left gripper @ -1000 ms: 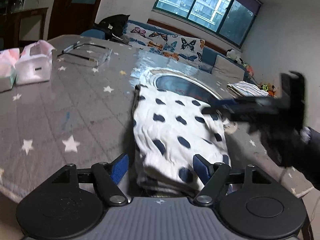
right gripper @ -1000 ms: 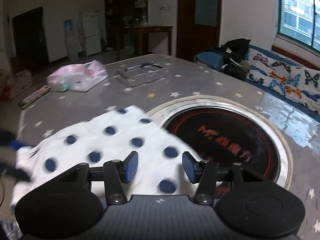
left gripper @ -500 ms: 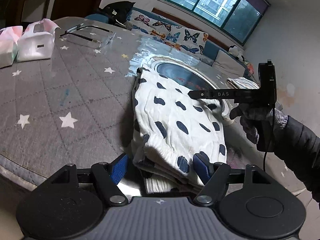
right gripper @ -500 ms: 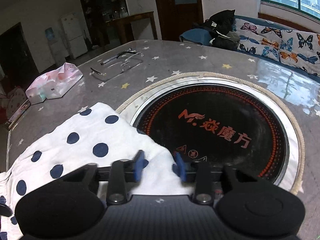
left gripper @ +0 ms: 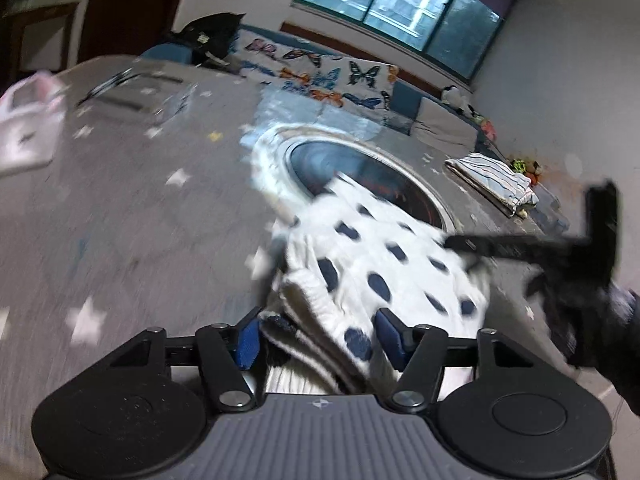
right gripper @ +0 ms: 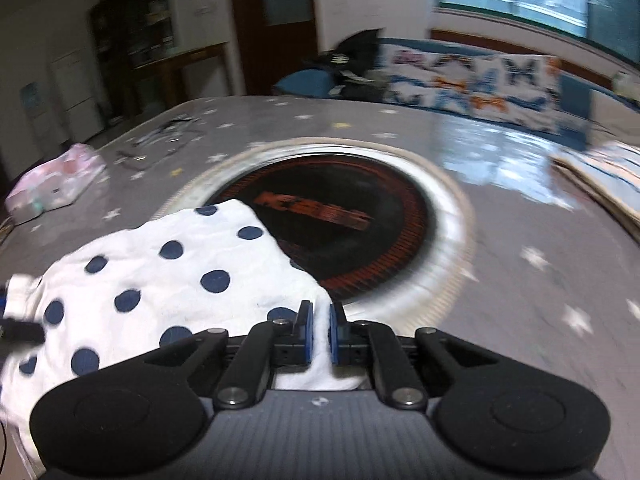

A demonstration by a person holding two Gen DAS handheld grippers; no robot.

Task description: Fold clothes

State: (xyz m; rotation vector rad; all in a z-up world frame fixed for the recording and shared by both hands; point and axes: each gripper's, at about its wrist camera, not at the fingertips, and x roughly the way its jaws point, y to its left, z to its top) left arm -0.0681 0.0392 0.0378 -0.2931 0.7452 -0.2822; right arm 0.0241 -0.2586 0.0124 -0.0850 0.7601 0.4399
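A white garment with dark blue polka dots (left gripper: 384,268) lies folded in layers on the grey star-patterned table, partly over the round black cooktop (left gripper: 360,168). My left gripper (left gripper: 318,338) is open with the garment's thick folded end between its blue pads, not clamped. My right gripper (right gripper: 319,334) is shut on the garment's near edge (right gripper: 180,280); it also shows in the left wrist view (left gripper: 520,248) at the garment's right side.
A folded striped garment (left gripper: 492,178) lies at the table's far right. A pink tissue pack (right gripper: 52,188) and a clothes hanger (left gripper: 132,92) lie at the far left. A butterfly-print sofa (left gripper: 332,76) stands behind the table.
My right gripper has closed on the garment's edge. The garment has bunched up shorter and shifted over the cooktop. Both views are blurred by motion.
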